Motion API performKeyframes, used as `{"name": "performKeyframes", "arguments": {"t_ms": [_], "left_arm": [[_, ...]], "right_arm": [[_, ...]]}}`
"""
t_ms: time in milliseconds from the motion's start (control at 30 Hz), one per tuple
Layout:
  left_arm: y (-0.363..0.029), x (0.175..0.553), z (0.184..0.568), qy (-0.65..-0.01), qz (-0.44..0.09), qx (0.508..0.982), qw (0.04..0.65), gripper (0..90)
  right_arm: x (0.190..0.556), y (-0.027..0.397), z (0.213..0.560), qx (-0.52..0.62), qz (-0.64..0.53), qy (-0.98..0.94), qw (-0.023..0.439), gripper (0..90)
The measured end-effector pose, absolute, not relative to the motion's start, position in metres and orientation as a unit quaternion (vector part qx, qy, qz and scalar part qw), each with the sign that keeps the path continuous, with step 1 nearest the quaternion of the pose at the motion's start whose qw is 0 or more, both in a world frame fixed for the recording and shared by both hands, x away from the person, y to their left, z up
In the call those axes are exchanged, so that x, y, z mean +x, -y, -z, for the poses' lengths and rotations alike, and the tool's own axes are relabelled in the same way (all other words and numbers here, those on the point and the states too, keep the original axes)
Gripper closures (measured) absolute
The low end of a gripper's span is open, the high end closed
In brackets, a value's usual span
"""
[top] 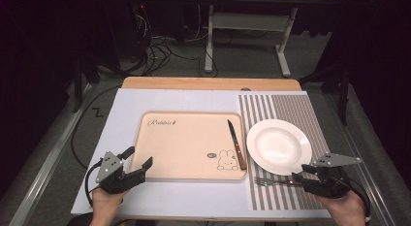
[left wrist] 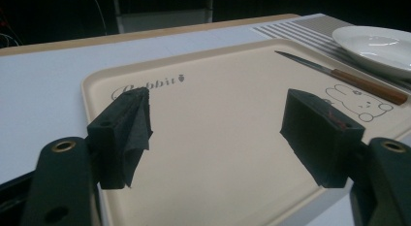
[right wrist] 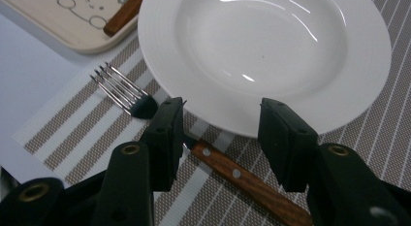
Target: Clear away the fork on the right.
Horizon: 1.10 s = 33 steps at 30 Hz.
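Right gripper [right wrist: 220, 138]: jaws apart, straddling the fork [right wrist: 213, 155] handle on the striped mat [right wrist: 72, 134] — pads not yet pressing; white plate [right wrist: 264, 56] just beyond. Left gripper [left wrist: 218, 134]: released, nothing between its 2 jaws — over the tray [left wrist: 218, 153] edge; knife [left wrist: 341, 76] far right.

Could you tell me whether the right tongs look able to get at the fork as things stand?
Probably yes. The right tongs already straddle the wooden handle of the fork on the striped placemat, jaws apart and not yet pressing it. The white plate lies close beside, but nothing covers the handle.
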<state>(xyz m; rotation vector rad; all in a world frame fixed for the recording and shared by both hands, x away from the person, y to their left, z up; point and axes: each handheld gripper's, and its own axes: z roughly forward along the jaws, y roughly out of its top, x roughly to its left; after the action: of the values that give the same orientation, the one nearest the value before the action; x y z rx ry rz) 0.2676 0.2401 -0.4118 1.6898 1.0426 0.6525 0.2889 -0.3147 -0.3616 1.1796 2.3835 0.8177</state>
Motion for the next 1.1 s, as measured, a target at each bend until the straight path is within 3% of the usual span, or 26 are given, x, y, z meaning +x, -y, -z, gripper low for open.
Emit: {"name": "performKeyframes", "arguments": {"t_ms": [800,1100], "left_arm": [[-0.233,0.269,0.414,-0.412,-0.263,0.722,0.49,24.4],[-0.23,0.267,0.414,-0.412,-0.264,0.723,0.488,23.7]], "right_arm": [[0.302,0.315,0.391,0.412,-0.194,-0.88,0.132,57.4],[0.313,0.3,0.395,0.384,-0.154,-0.902,0.125,54.7]]}}
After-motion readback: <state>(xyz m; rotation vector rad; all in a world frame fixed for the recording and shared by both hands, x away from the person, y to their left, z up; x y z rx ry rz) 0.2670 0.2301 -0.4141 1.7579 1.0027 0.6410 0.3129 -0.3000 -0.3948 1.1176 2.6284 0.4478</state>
